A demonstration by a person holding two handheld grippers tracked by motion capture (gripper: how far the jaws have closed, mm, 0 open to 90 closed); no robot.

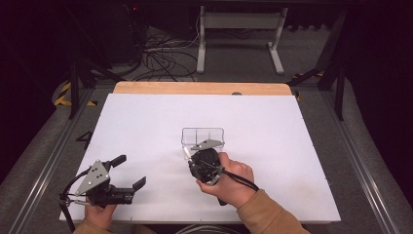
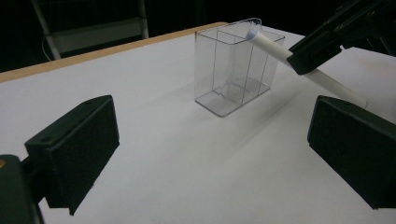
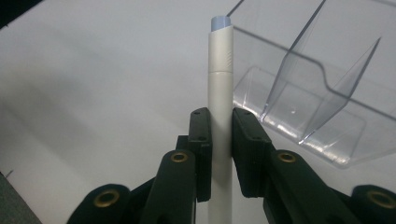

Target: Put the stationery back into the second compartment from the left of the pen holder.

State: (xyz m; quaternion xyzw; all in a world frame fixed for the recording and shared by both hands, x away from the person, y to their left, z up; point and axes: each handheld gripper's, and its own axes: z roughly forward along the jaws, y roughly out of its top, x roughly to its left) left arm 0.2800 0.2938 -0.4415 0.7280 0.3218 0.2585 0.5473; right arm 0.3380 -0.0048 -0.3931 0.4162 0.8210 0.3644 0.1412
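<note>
Right gripper view: the right gripper clamps its black fingers on a smooth white cylindrical pen just beside the clear, partitioned plastic box on the matte white desk. The left gripper is spread wide, holding nothing.

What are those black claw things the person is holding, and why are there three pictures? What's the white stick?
A person sits at a white table with a tool in each hand, each called a hand-held gripper: two black jaws that pinch. One picture looks down from above. The other two come from small cameras riding on each tool. The right hand-held gripper is shut on a white pen, its tip near a clear plastic box with dividers inside, which stands on the table. The left hand-held gripper rests open, holding nothing.
</note>
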